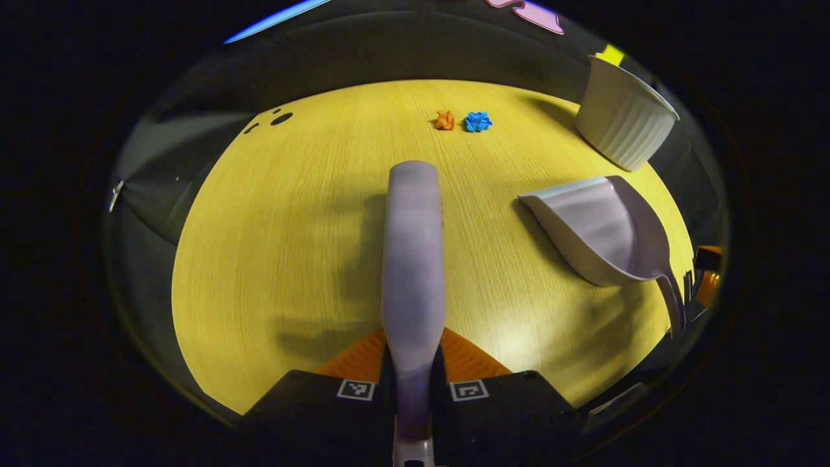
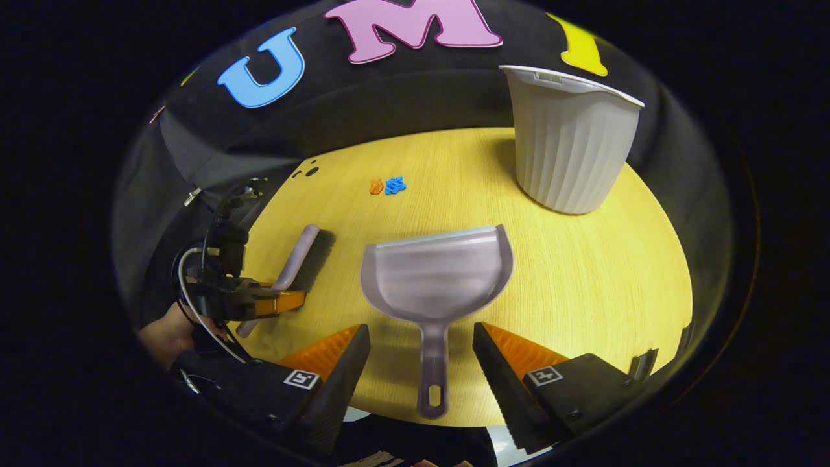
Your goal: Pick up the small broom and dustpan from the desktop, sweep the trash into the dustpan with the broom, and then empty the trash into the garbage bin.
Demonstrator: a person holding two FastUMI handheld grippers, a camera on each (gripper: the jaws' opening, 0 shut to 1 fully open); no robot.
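1. While the left claw [image 1: 412, 363] gripped the broom [image 1: 413, 259] by its handle, both fingers pressing on it, the broom ran straight away from that claw over the desk [image 1: 272, 246].
2. Seen in the right gripper view, the same left claw [image 2: 285, 299] sat at the left of the desk [image 2: 583, 272], a hand [image 2: 162, 334] behind it, the broom [image 2: 299, 263] with its dark bristles facing right.
3. The right claw [image 2: 421, 353] stood open, its fingers either side of the dustpan [image 2: 436, 275] handle without touching it.
4. The dustpan [image 1: 600, 230] lay flat on the desk, mouth toward the far side.
5. Two scraps of trash, one orange [image 1: 445, 120] and one blue [image 1: 478, 121], lay just beside each other at the far middle.
6. The white ribbed garbage bin [image 2: 570, 139] stood upright at the far right.
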